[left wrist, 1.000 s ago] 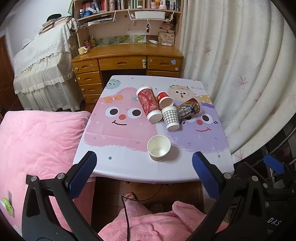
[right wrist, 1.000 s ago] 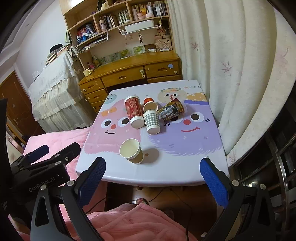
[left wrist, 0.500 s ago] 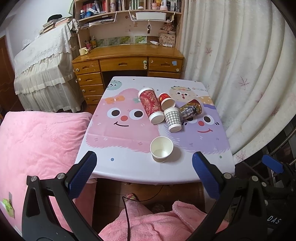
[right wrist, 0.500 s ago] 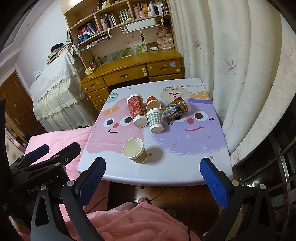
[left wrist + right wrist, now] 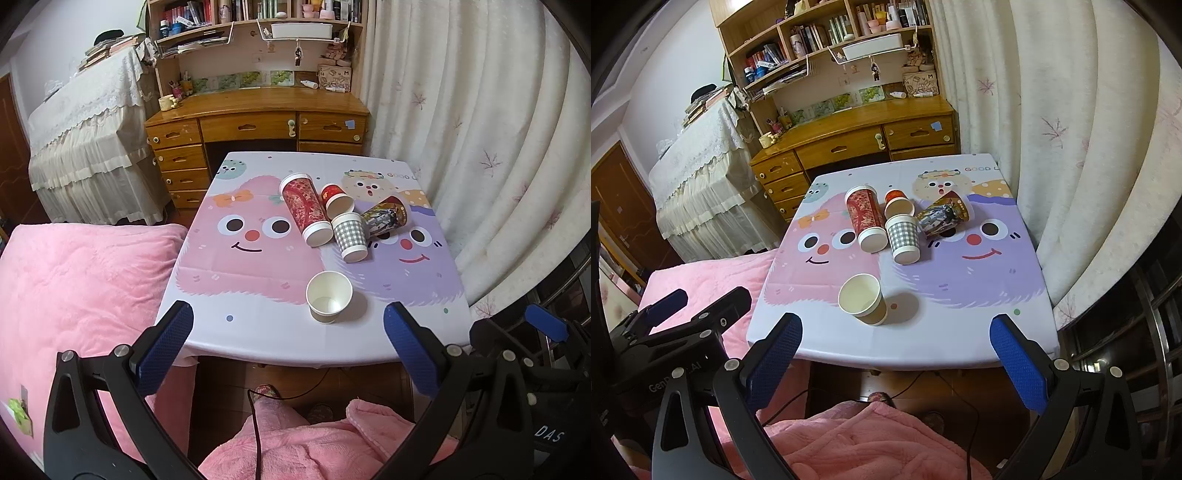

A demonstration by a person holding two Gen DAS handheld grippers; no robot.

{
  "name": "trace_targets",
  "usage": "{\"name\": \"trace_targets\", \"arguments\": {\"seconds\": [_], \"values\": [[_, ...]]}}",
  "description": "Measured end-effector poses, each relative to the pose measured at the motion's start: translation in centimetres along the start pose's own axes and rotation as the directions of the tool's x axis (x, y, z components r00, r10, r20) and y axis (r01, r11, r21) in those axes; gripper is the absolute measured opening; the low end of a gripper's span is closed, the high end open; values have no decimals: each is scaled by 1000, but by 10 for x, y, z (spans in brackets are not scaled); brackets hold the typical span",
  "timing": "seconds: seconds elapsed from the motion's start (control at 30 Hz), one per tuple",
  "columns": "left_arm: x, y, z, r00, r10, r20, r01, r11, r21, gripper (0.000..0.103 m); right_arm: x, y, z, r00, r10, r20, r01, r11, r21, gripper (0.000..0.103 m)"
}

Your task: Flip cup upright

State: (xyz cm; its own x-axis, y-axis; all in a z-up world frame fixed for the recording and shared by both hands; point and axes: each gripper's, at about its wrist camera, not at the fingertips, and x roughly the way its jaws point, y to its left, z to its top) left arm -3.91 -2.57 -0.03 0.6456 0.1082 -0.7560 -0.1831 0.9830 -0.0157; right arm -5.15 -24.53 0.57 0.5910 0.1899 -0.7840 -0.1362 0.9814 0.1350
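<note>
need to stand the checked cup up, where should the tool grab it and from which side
Grip the checked cup across its mid wall, coming from above. It lies on its side, base toward the camera, with the tall red cup and picture cup close on either flank, so only the top is free.

White cup upright on table; left hand-held gripper spread wide, holding nothing.

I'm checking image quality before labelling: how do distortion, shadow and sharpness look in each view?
Left wrist view: strong fisheye bending at the white curtain, dark corner vignette, sharp focus, soft shadow right of the upright plain white paper cup. Right wrist view: same bending and vignette, similar soft shadow, no blur.
</note>
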Motion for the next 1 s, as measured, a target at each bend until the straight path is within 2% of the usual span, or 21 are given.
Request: {"name": "trace_targets", "arguments": {"seconds": [1.0], "values": [[0,13,2,1000,5,-2,-5,1000,-1,102,7,6,7,1000,7,-19,-7,1000,4,103]]}}
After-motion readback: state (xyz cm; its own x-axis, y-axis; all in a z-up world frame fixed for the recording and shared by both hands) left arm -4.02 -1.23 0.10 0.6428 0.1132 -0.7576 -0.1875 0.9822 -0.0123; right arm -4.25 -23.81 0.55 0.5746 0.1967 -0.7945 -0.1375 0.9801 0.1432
